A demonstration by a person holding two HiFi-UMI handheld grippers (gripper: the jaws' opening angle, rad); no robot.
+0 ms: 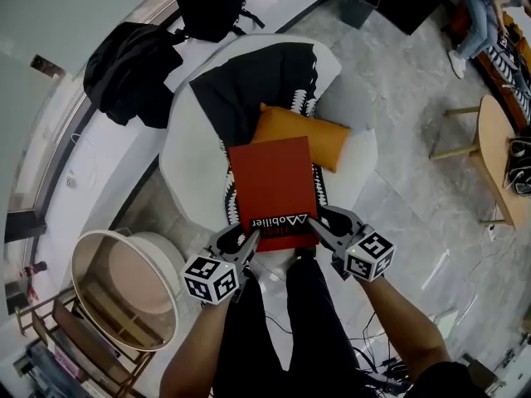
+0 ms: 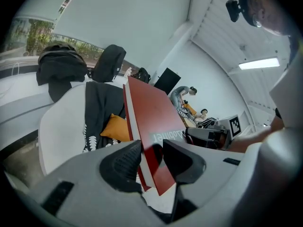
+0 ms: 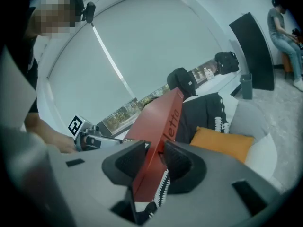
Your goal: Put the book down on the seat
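Observation:
A red book with white lettering hangs flat over the seat of a white armchair. My left gripper is shut on its near left corner, and my right gripper is shut on its near right corner. In the left gripper view the red book stands edge-on between the dark pads of the left gripper. The right gripper view shows the red book's spine clamped in the right gripper. Under the book lie a black garment with white marks and an orange cushion.
A round white side table stands left of the chair. Black bags lie on the ledge behind it. A wooden table and a seated person are at the far right. My dark trouser legs stand before the chair.

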